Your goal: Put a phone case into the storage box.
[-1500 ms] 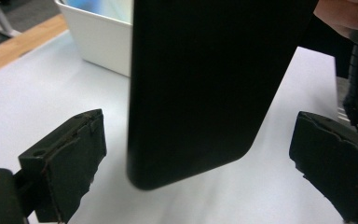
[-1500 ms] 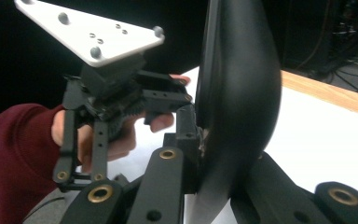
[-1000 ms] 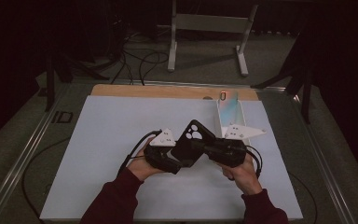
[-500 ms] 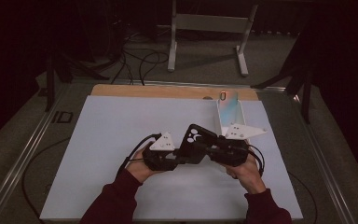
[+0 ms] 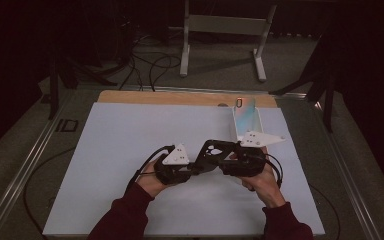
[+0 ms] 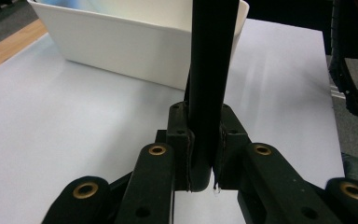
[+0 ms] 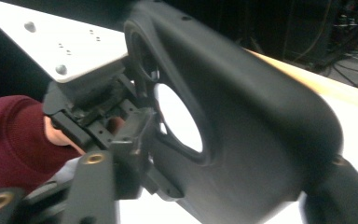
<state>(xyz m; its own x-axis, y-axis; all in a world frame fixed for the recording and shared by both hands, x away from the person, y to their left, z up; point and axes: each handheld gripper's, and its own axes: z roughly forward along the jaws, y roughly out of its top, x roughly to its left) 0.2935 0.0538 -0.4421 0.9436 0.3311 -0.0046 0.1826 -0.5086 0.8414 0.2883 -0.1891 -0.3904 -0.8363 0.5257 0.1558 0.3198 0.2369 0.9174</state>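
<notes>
The step in hand looks like a handover of the black plastic part (image 5: 216,149) from the right claw (image 5: 221,161) to the left claw (image 5: 199,166), done just in front of the white bin (image 5: 245,122), on the person's side of it, above the bench (image 5: 130,145).

The left claw's jaws have just been closing. In the left gripper view they pinch the part (image 6: 212,70) edge-on, and it rises straight up between them with the bin (image 6: 121,46) behind it.

The right claw's jaws have just been opening. The part (image 7: 242,116), with its oval hole, lies between them, but they stand wide and no longer seem to press on it.

Next, I judge, the right claw must back straight off without knocking the part, while the left keeps a firm pinch.
</notes>
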